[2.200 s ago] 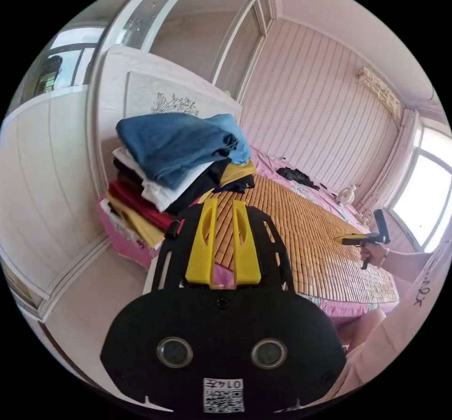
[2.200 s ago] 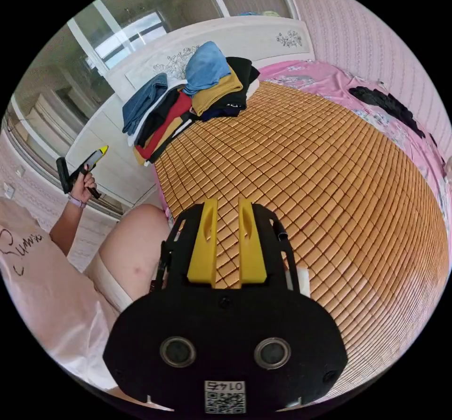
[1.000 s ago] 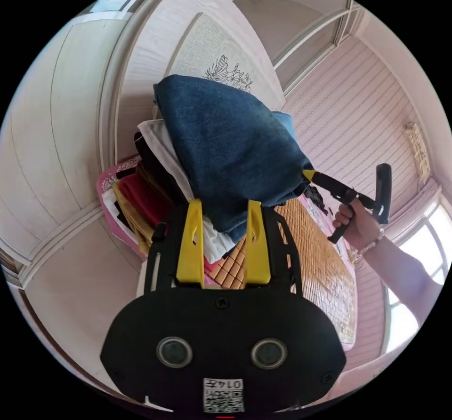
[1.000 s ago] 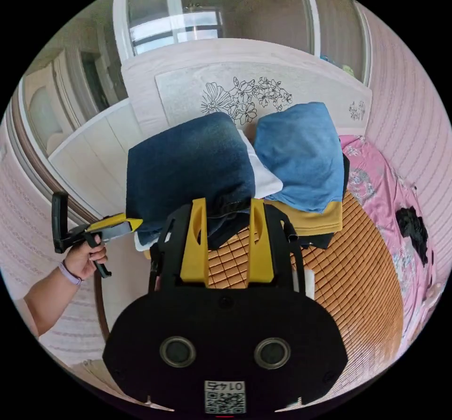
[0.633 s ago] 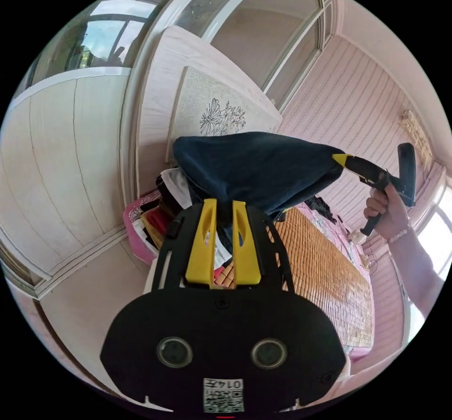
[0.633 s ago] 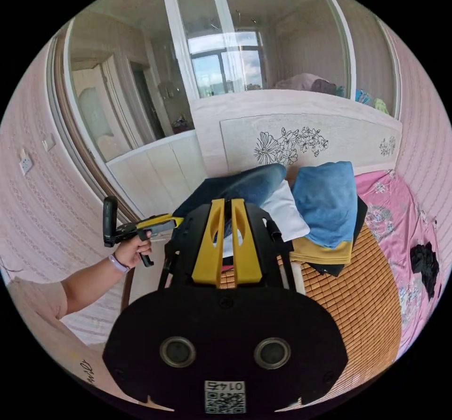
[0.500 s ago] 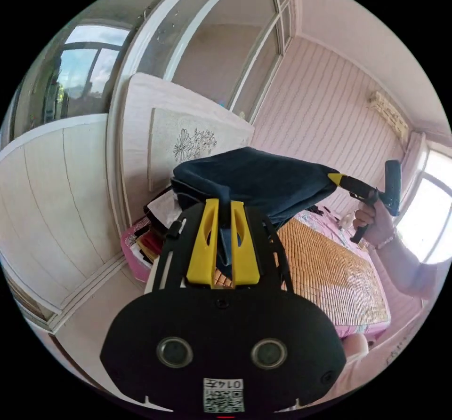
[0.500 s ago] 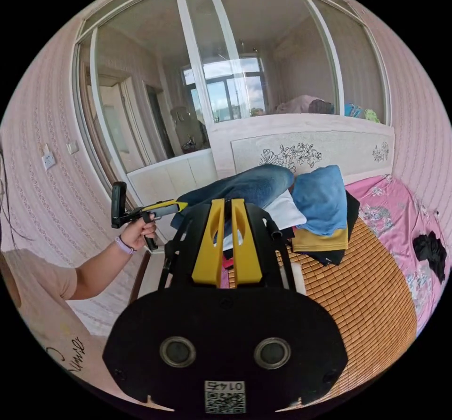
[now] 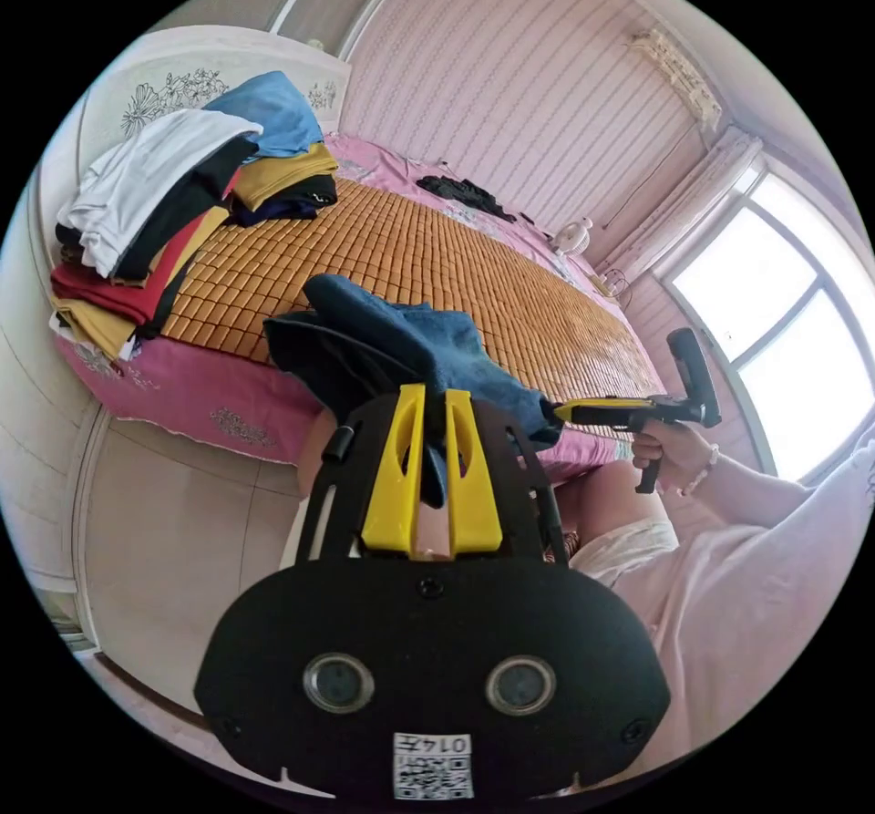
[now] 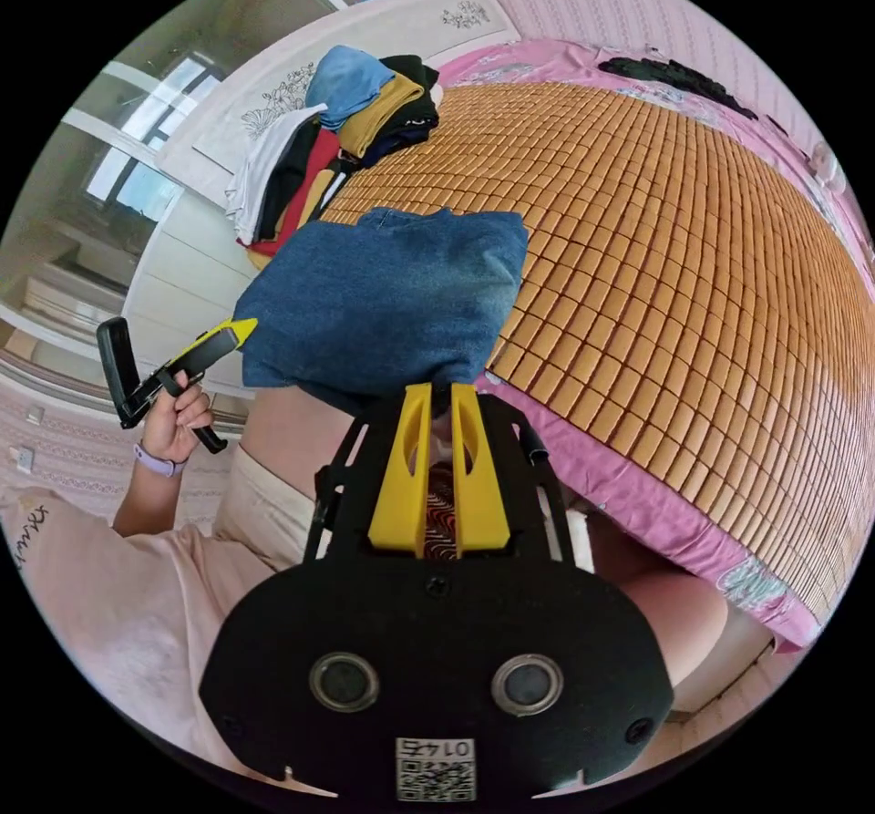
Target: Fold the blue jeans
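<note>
Left hand-held gripper (image 9: 427,404): jaws pinched tight on the blue jeans (image 9: 401,345)
Right hand-held gripper (image 10: 441,399): also clamped on the denim
Jeans: bunched up, hanging between both over the bed (image 10: 684,240) edge
Clothes stack (image 9: 155,203): by the headboard

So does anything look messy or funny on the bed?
Yes: the clothes pile by the headboard leans, its layers slipping sideways. A dark crumpled garment lies alone on the pink sheet. The blue jeans are bunched up, pinched in both grippers.

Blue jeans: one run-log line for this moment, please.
blue jeans: held up, still bunched | left tool: shut on jeans | right tool: shut on jeans | bamboo mat: bare
</note>
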A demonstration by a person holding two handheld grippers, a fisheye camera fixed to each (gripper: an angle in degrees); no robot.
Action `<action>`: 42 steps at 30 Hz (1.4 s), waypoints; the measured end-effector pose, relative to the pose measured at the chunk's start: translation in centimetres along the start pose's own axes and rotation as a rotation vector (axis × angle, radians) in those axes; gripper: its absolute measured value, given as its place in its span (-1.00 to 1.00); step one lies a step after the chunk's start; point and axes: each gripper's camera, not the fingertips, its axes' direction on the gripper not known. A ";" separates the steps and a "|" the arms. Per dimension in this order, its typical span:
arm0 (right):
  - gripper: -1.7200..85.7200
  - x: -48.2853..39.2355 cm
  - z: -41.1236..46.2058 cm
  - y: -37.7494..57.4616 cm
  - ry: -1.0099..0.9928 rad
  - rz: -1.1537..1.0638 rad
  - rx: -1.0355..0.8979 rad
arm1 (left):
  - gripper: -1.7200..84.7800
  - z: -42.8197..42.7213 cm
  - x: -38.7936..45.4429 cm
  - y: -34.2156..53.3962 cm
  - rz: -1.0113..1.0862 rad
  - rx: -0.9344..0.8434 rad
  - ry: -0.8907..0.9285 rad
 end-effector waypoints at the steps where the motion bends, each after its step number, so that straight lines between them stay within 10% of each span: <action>1: -0.87 -0.2 -1.2 0.3 0.002 -0.011 0.036 | -0.86 0.1 -0.1 0.1 -0.012 -0.004 0.000; 15: -0.64 -17.5 2.3 1.9 0.071 -0.821 -0.018 | -0.83 -0.8 -4.5 2.2 -0.216 0.030 0.010; 28: -0.91 6.0 -18.2 1.5 -0.186 -0.070 0.417 | -0.73 1.9 -6.5 1.6 -0.251 0.047 -0.001; 35: -0.88 24.4 -24.5 12.6 0.167 0.500 0.468 | -0.70 6.0 -5.8 -2.0 -0.182 0.007 0.020; 42: -0.73 25.7 -24.0 12.7 0.271 0.423 0.359 | -0.68 10.9 -6.3 -6.6 -0.110 -0.096 -0.045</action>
